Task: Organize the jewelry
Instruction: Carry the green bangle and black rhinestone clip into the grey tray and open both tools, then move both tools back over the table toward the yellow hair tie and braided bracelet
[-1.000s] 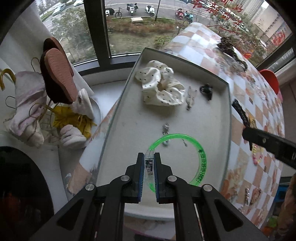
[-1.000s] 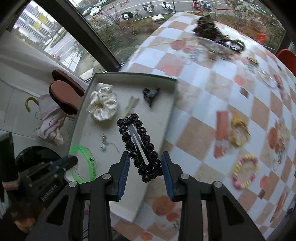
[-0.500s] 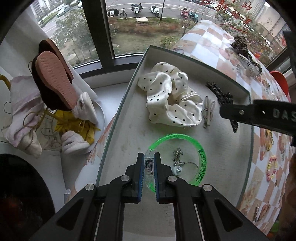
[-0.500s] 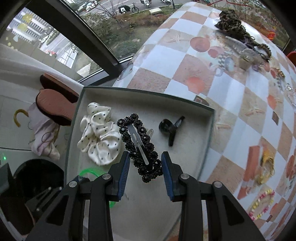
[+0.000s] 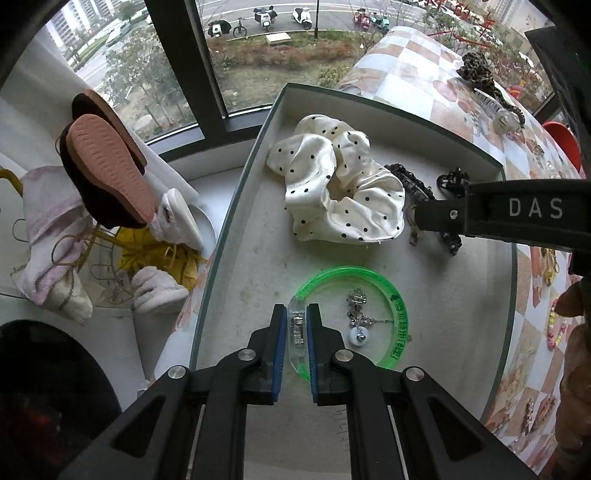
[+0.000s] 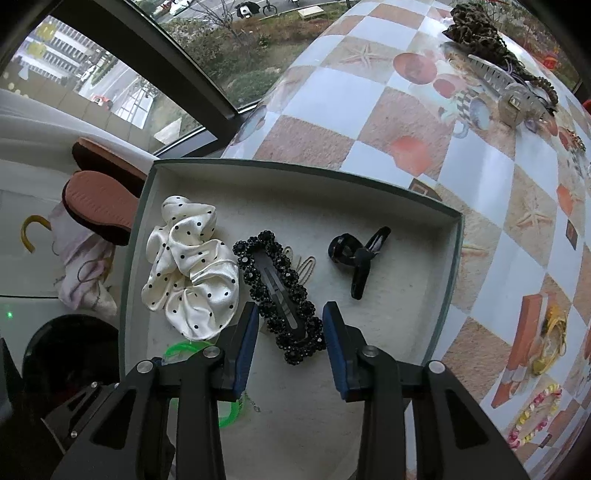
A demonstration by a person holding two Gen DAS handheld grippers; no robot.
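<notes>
My left gripper [image 5: 296, 328] is shut on the clear clasp of a green bangle [image 5: 397, 310], which lies low in the grey tray [image 5: 236, 206] around a small silver necklace [image 5: 358, 317]. My right gripper [image 6: 288, 332] holds a black beaded hair clip [image 6: 280, 291] between its pads, over the tray floor beside a white polka-dot scrunchie [image 6: 192, 273]. The pads look wider than the clip; contact is unclear. The right gripper's finger [image 5: 498, 214] crosses the left wrist view above the clip [image 5: 410, 181].
A black claw clip [image 6: 354, 258] and beige snap clips [image 6: 306, 262] lie in the tray. Loose jewelry sits on the checkered tablecloth [image 6: 406, 110]: a leopard scrunchie [image 6: 476, 33], a yellow item [image 6: 550, 339], a bead bracelet [image 6: 532, 417]. Slippers on a rack [image 5: 107, 173] stand left of the table.
My right gripper has carried the black beaded clip from over the tray's edge to deep over the tray beside the scrunchie. My left gripper has lowered the green bangle around the necklace.
</notes>
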